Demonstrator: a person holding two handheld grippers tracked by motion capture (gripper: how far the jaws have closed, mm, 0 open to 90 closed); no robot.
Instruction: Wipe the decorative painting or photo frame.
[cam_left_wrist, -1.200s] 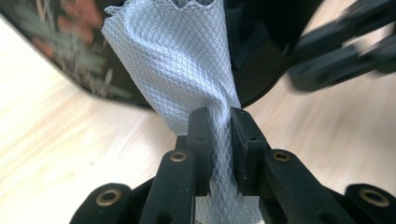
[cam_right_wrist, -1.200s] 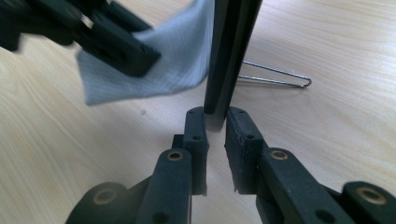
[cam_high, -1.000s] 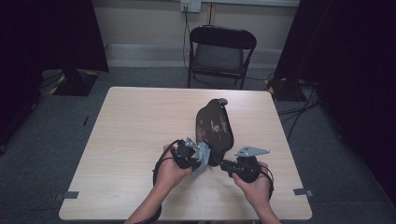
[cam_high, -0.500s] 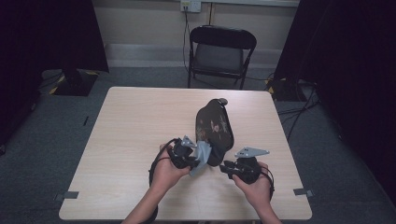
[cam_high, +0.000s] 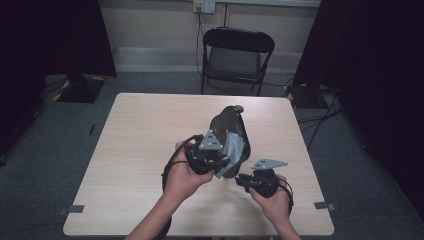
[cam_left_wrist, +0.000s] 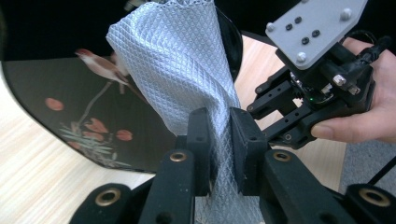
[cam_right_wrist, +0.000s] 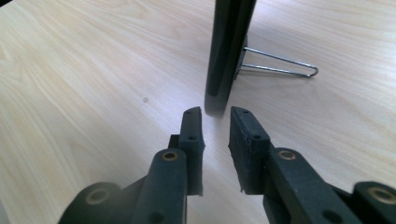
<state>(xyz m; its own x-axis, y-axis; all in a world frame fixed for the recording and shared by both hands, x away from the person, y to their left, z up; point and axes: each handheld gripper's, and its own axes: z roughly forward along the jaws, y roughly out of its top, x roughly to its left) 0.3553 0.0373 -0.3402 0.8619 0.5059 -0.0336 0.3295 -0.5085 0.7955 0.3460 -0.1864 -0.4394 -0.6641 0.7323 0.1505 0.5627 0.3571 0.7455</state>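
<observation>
The surface (cam_high: 150, 150) is a light wood-grain top standing on grey carpet. Beyond its far edge I see a black folding chair (cam_high: 237, 57) against a pale wall; dark curtains hang at both sides of the room.

No containers stand on the surface. The one object standing on it is a dark oval mirror (cam_high: 226, 127), set upright near the middle on a wire stand (cam_right_wrist: 280, 63). In the left gripper view its dark face (cam_left_wrist: 70, 102) carries a painted bird and red flowers.

My left gripper (cam_left_wrist: 218, 144) has its jaws closed on a pale grey cloth (cam_left_wrist: 177, 65). The cloth is pinched between the pads and fans out above them, lying against the mirror's face. In the high view the left gripper (cam_high: 212, 157) sits just in front of the mirror, with the cloth (cam_high: 234, 150) draped over the lower right of the mirror.

My right gripper (cam_right_wrist: 215, 121) has its jaws narrow with nothing between them; they have just been closing. The mirror's lower edge (cam_right_wrist: 222, 93) stands just beyond the tips, edge-on. In the high view the right gripper (cam_high: 245, 181) is low, near the mirror's base.
</observation>
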